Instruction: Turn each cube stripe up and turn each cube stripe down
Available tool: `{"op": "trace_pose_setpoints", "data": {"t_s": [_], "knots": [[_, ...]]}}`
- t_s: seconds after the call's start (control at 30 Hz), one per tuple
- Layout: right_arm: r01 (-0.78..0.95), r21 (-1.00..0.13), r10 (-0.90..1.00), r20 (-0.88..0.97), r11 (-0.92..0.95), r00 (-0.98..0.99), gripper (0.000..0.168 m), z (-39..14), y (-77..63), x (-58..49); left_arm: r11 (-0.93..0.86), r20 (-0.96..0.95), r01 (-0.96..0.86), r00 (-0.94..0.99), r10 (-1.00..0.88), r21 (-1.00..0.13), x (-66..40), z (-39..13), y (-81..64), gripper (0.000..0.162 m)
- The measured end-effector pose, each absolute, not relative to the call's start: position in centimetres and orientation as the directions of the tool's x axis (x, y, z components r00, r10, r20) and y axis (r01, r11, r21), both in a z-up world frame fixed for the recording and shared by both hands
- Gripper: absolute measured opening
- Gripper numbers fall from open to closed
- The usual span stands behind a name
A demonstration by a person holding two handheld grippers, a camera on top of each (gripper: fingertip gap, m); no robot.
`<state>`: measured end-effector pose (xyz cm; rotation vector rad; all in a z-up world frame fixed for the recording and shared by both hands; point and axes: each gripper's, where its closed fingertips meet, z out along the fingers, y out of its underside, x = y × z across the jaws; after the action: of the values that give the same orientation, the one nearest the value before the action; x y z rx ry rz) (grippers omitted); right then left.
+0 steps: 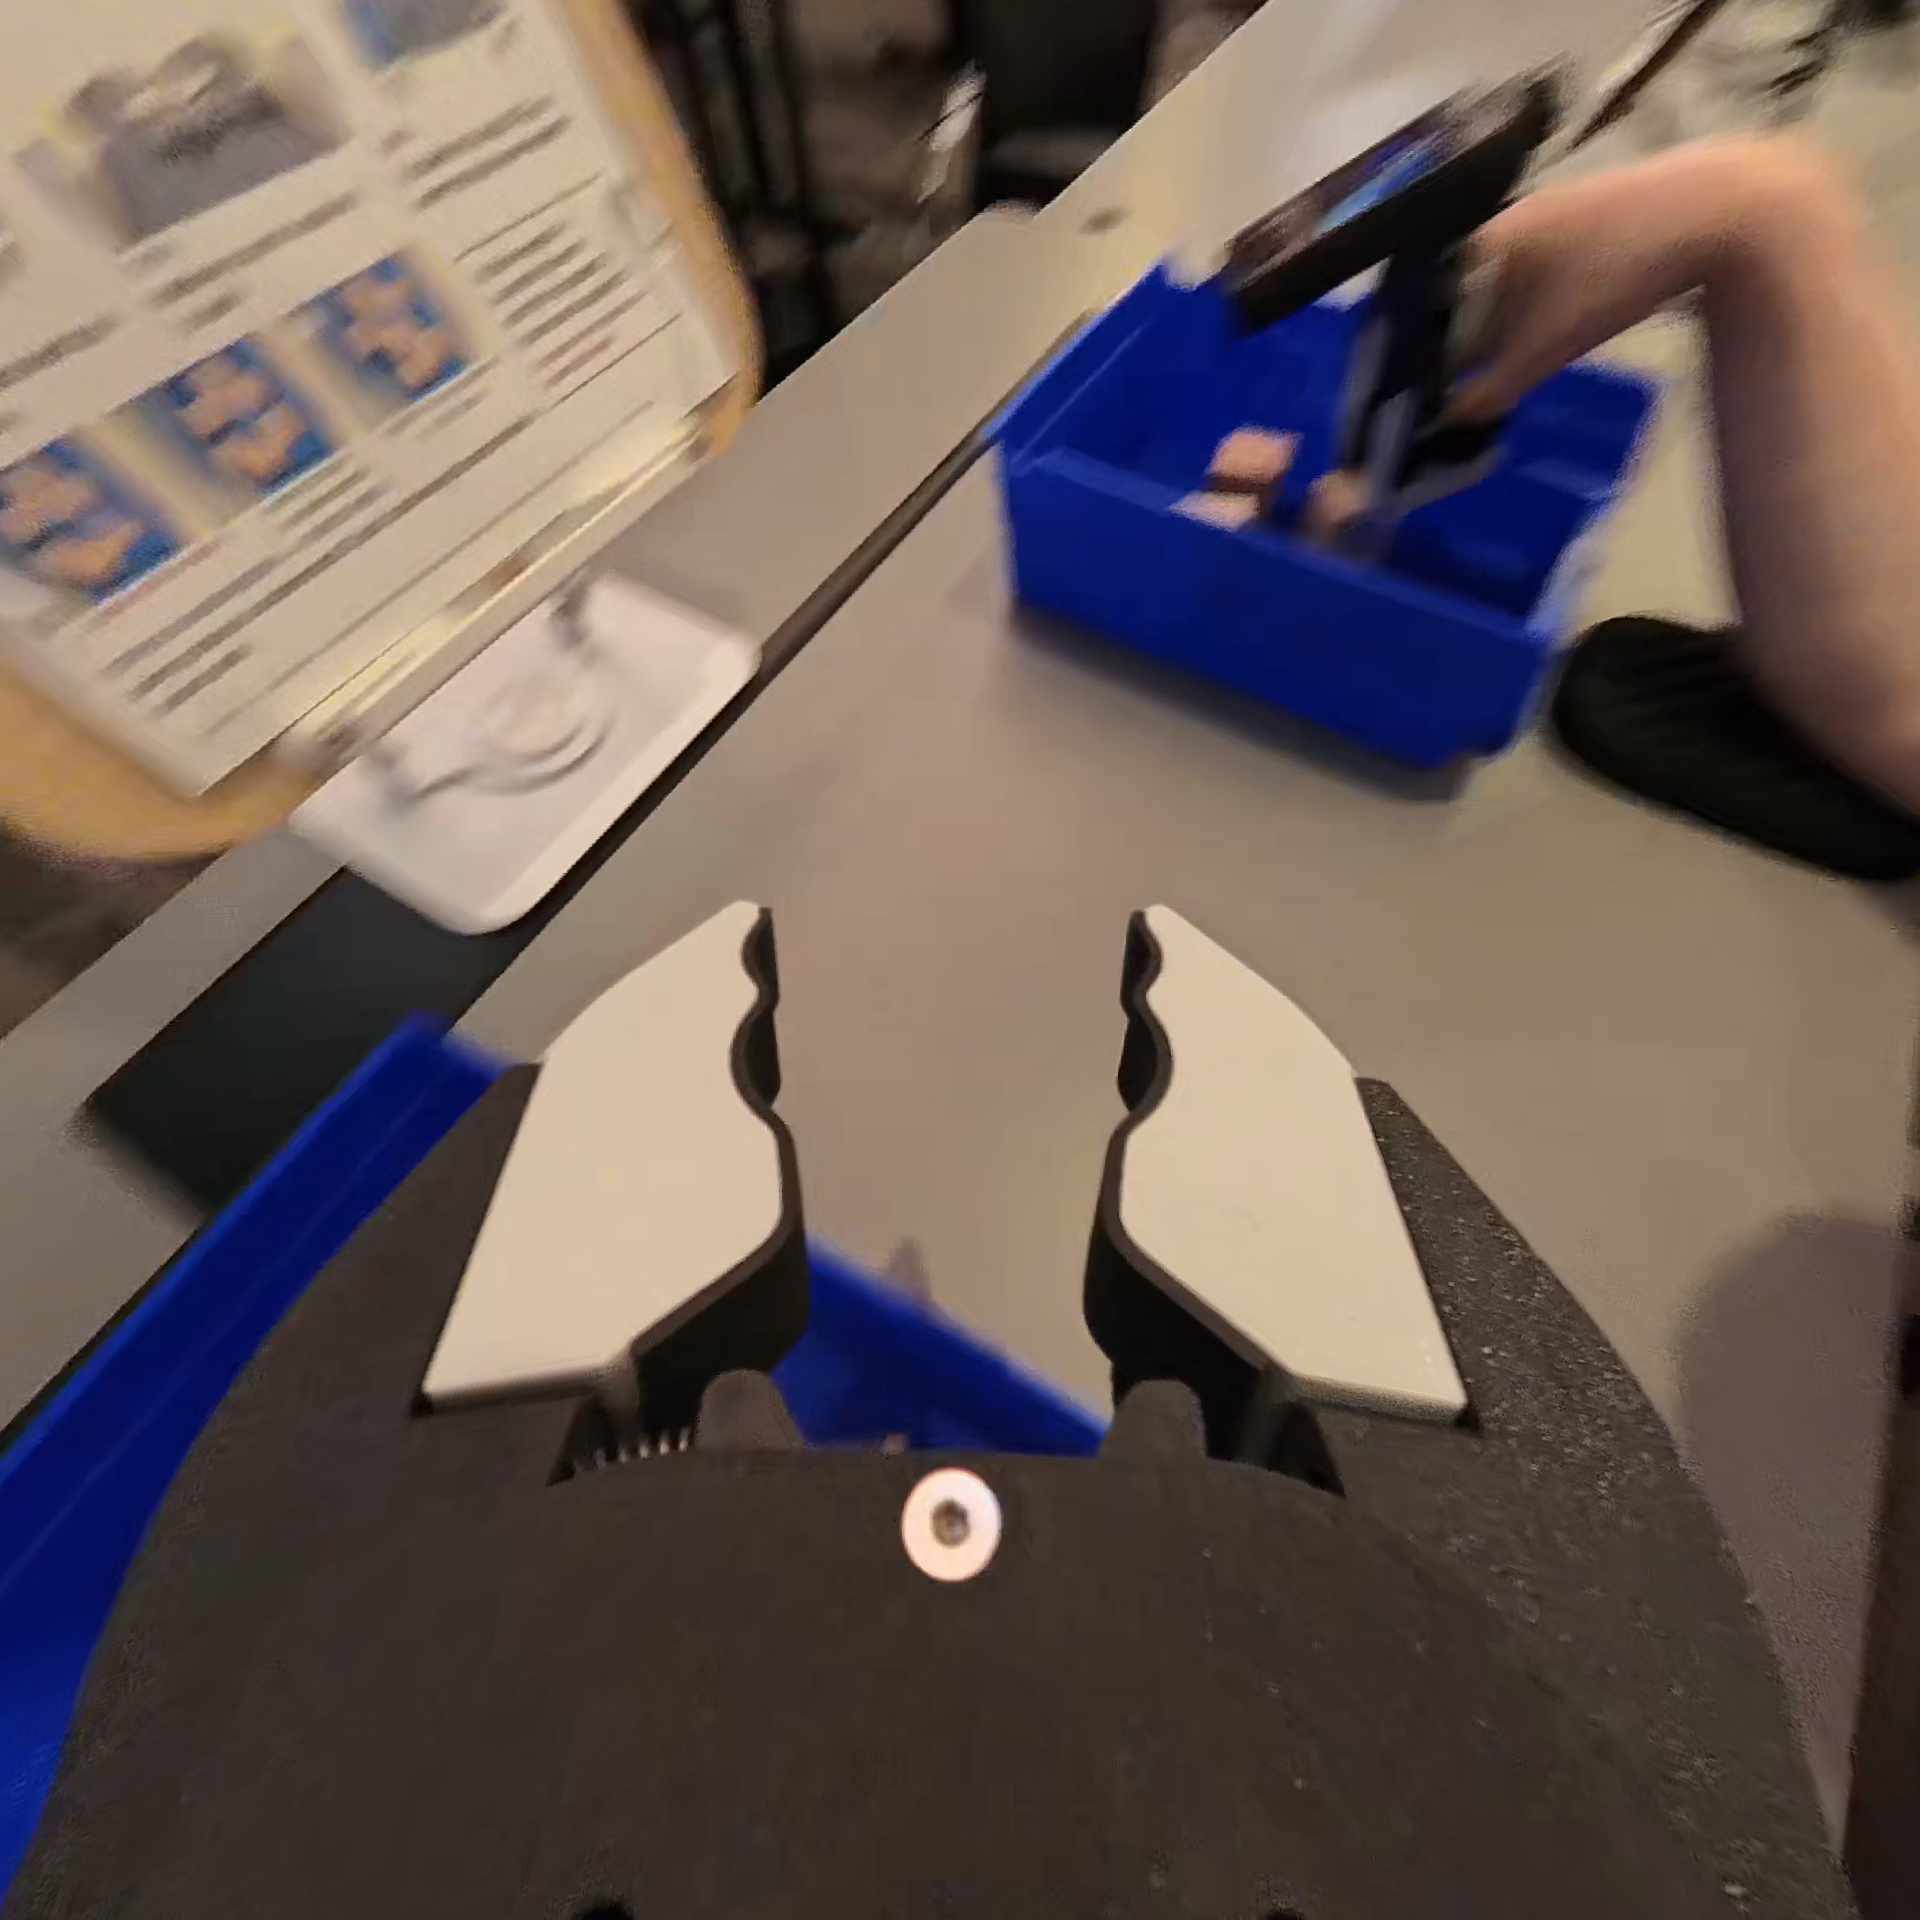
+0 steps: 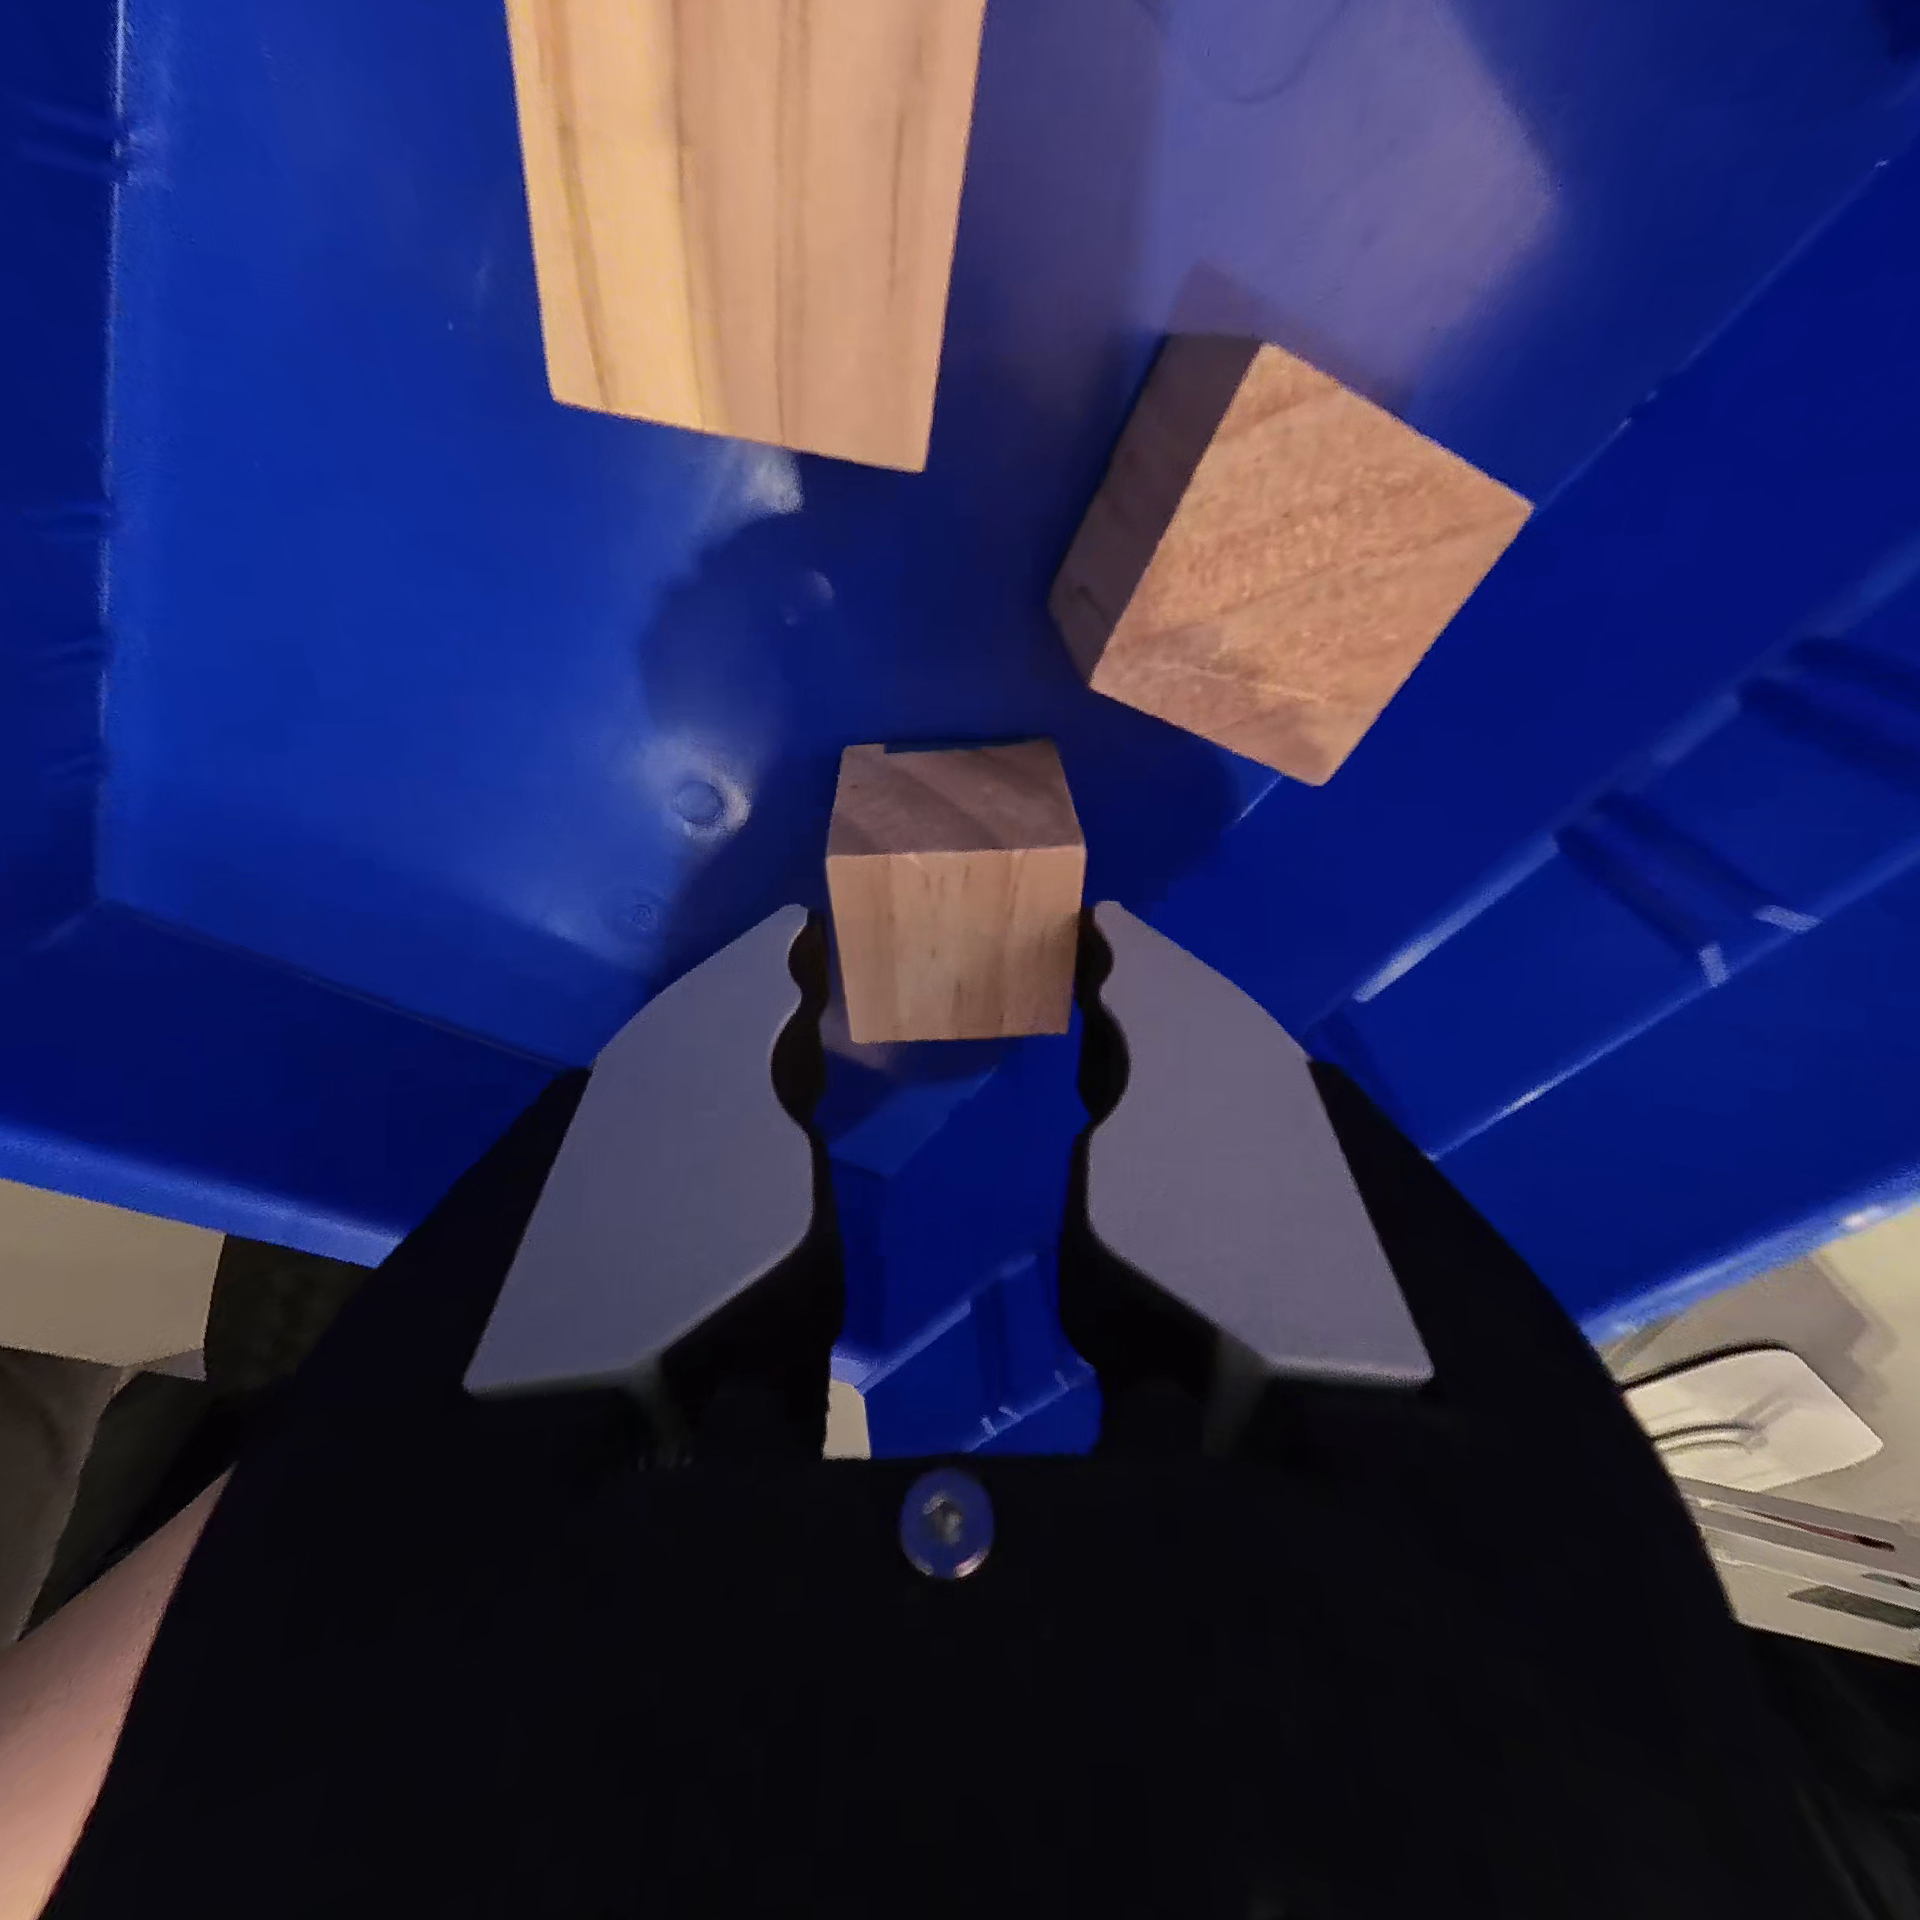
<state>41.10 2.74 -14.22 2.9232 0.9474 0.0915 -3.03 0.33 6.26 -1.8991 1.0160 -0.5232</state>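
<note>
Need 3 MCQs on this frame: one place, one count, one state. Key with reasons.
1. Where is the right tongs?
A. inside the blue bin
B. over bare table
C. beside the white tray

2. How many wooden blocks does the right wrist view show?
A. one
B. three
C. five

3. What is the state of the left tongs?
A. shut on a block
B. open and empty
C. shut on a card

Key: A, bin floor and walls surround it; B, small cube, tilted cube, long block; B, fingers stand apart over grey table.
</note>
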Motion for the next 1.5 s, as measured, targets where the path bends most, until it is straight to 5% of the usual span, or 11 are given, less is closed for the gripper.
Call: {"op": "trace_pose_setpoints", "data": {"t_s": [0.33,0.47,0.7,1.1,1.23,1.4,1.5], "knots": [[0.636,-0.087,0.632,0.07,-0.766,0.771,0.056,-9.2,1.9,38.8,-0.739,-0.121,-0.455,0.88,-0.46,-0.497,-19.5,-2.6,1.6,0.058],[0.666,-0.128,0.653,0.129,-0.735,0.746,0.055,-7.4,1.3,37.9,-0.873,0.026,-0.357,0.922,-0.387,-0.333,-20.3,-6.6,1.2,0.057],[0.732,-0.094,0.718,0.149,-0.675,0.68,0.055,-6.9,-0.4,36.5,-0.901,0.116,-0.306,0.928,-0.355,-0.309,-20.6,-8.8,2.4,0.062],[0.716,-0.111,0.692,0.193,-0.689,0.695,0.055,-5.3,-1.6,37.4,-0.944,0.04,-0.325,0.944,-0.327,-0.05,-22.1,-13.8,1.4,0.063],[0.726,-0.114,0.697,0.213,-0.678,0.685,0.054,-4.9,-2.0,37.3,-0.934,0.02,-0.356,0.934,-0.356,0.009,-21.7,-14.7,1.2,0.045],[0.755,-0.13,0.709,0.271,-0.643,0.651,0.054,-4.1,-1.9,36.3,-0.913,-0.148,-0.408,0.903,-0.402,-0.011,-23.3,-13.5,2.3,0.045],[0.787,-0.192,0.705,0.357,-0.586,0.612,0.054,-2.6,-0.9,34.8,-0.902,-0.134,-0.399,0.915,-0.381,-0.165,-22.6,-10.8,3.4,0.045]]}}
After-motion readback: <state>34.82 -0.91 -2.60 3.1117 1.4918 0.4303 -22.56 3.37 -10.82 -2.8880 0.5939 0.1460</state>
